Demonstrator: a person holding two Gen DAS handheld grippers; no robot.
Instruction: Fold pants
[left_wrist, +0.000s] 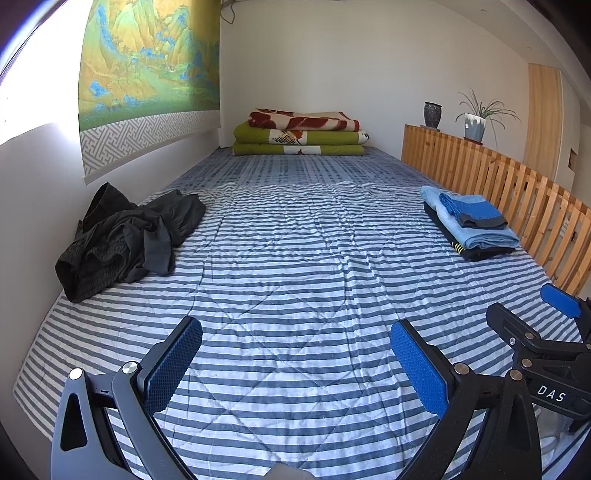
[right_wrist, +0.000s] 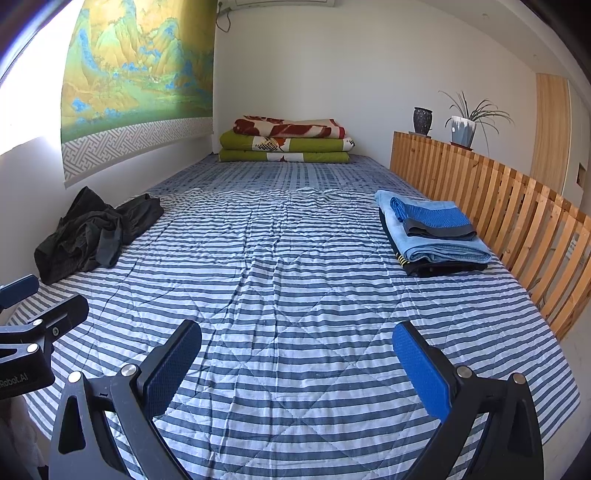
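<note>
Both tools gape wide and empty above the striped quilt (left_wrist: 295, 280): left tool (left_wrist: 295, 369), right tool (right_wrist: 297, 369). Crumpled black pants (left_wrist: 125, 240) lie well ahead to the left, against the wall. Folded clothes (right_wrist: 432, 236) sit stacked far right, beside the wooden rail (right_wrist: 517, 206).

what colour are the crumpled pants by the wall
Black, clearest in the left wrist view.

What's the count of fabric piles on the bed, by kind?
Crumpled black pants heap, by the wall: 1
Folded clothes stack, by the wooden rail: 1
Folded blanket stack, far end: 1
Total: 3
</note>
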